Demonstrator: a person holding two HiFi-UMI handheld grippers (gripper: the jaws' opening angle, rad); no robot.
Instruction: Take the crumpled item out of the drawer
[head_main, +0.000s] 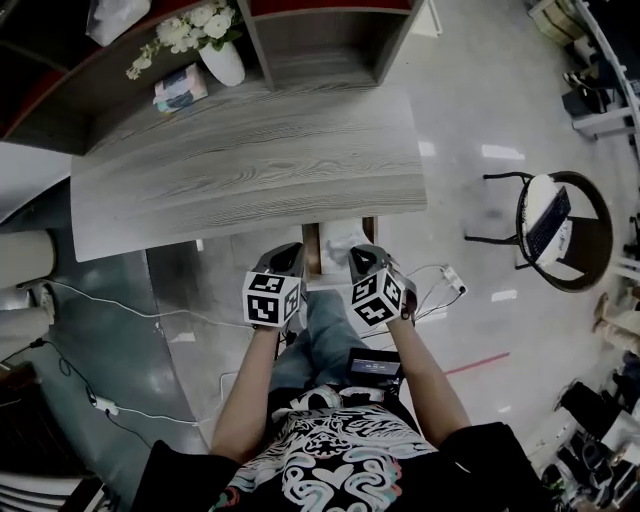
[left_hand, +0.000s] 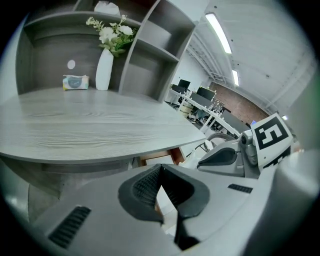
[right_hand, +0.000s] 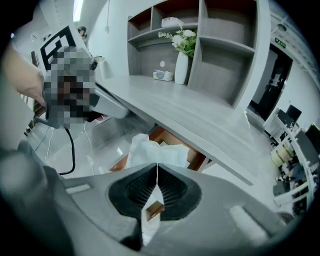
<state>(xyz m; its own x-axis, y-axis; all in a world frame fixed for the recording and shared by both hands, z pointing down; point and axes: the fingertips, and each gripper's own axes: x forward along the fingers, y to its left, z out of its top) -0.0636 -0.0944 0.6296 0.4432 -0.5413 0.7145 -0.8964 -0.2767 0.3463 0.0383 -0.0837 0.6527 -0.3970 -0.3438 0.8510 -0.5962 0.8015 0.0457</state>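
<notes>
White crumpled paper (right_hand: 150, 150), pinched in the right gripper (right_hand: 157, 166), should lift straight from the brown wooden drawer (right_hand: 195, 157); left gripper (left_hand: 160, 170) closed, empty.

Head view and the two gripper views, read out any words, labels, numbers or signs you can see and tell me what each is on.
No text is readable in any view.
Marker cubes: black-and-white square codes, not words.
Packet on the desk: print too small to read.
Green sign high at the right: too blurred to read.
Crumpled white item: no print shows.
</notes>
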